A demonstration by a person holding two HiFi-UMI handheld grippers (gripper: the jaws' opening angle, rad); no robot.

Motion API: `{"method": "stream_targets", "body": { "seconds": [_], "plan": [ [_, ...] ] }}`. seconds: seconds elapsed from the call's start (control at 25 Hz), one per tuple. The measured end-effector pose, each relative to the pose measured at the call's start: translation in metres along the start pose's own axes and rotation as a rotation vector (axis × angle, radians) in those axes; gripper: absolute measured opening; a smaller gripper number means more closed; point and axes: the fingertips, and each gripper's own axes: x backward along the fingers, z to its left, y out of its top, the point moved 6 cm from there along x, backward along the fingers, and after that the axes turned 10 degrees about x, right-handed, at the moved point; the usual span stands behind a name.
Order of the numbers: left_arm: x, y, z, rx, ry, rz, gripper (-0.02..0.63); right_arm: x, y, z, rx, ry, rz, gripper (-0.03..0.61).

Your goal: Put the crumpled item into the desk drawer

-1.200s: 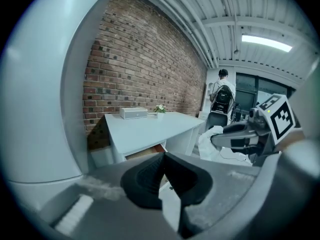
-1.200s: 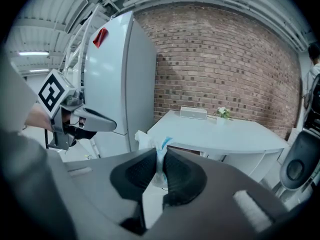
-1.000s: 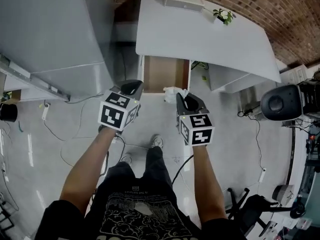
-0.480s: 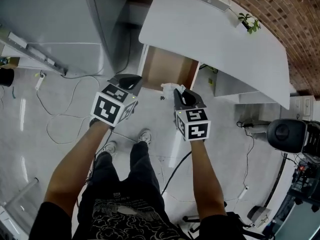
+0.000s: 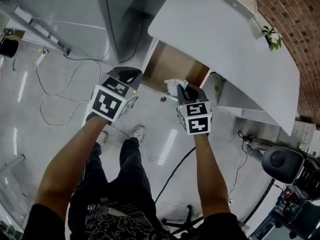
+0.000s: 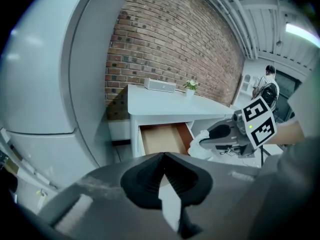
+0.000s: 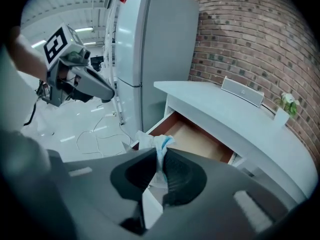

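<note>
Both grippers sit lower and closer to the desk than a second ago, and the drawer front now lies right under their tips in the head view. Right gripper point(image 5: 186, 88) is clenched on the crumpled item point(image 5: 173, 84), a white wad with a pale blue edge. It is pinched between the pads and sticks out past the tips in the right gripper view. In the head view the wad hangs over the front edge of the open drawer point(image 5: 172, 64), not down inside it. Drawer is pulled out from under the white desk point(image 5: 220, 34), with its brown wooden bottom bare. Left gripper point(image 5: 128, 74) has its jaws closed together with nothing between them and is held just left of the drawer front, apart from the right gripper. On the desk top stand a white box point(image 5: 234, 1) and a small potted plant point(image 5: 272, 36). Loose cables point(image 5: 65, 91) trail on the floor at left.
</note>
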Motion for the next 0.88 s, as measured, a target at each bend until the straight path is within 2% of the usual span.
{"method": "stream_targets", "body": {
  "seconds": [0.36, 0.64, 0.88],
  "plan": [
    [-0.023, -0.013, 0.010, 0.066, 0.043, 0.036, 0.000, -0.054, -0.012, -0.006, 0.058, 0.091, 0.033, 0.035],
    [-0.027, -0.031, 0.016, 0.102, 0.090, 0.062, 0.000, -0.086, -0.016, -0.007, 0.095, 0.127, 0.036, 0.038],
    [-0.029, -0.034, 0.020, 0.119, 0.117, 0.052, 0.000, -0.106, -0.019, -0.007, 0.111, 0.149, 0.053, 0.040]
  ]
}}
